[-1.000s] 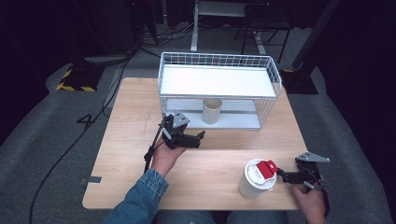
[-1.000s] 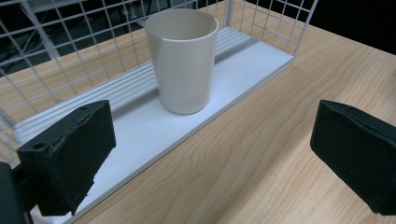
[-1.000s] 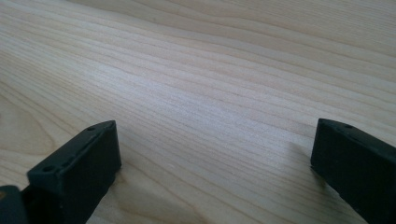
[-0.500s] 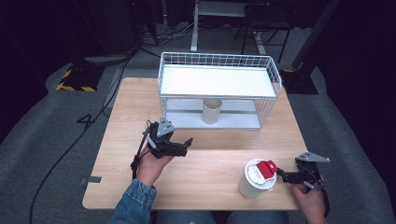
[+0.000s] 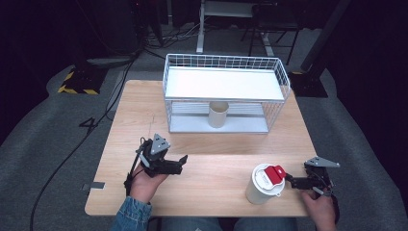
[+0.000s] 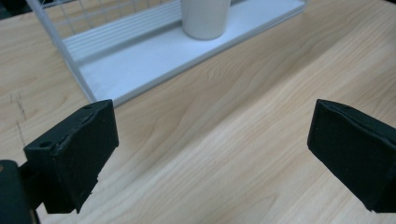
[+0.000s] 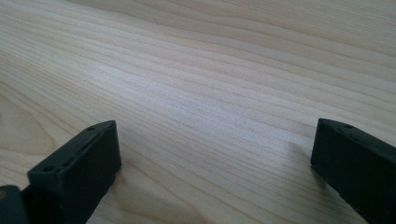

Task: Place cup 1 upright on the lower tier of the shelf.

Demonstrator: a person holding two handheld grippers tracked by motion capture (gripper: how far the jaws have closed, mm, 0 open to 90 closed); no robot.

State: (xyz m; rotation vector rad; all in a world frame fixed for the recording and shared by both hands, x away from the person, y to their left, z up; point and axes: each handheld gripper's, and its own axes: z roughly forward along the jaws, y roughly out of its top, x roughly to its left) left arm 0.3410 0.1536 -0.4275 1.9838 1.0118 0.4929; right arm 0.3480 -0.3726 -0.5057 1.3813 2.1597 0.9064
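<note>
Left gripper [image 5: 182, 163] spread wide over the pale wooden table [image 5: 216, 159] — small cream paper cup [image 6: 205, 17] ahead, inside the white wire rack [image 5: 226, 94]. Right gripper [image 7: 215, 168] likewise spread — tall white cup with red-tabbed lid [image 5: 263, 183] just beside it.

Bright table [image 5: 211, 159], dark surroundings, soft focus

"4" on the floor [image 5: 89, 124]

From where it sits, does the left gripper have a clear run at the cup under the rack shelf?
Probably yes. The left gripper is open, bare wood lies between it and the cup, and the rack's lower level looks open at the front.
</note>
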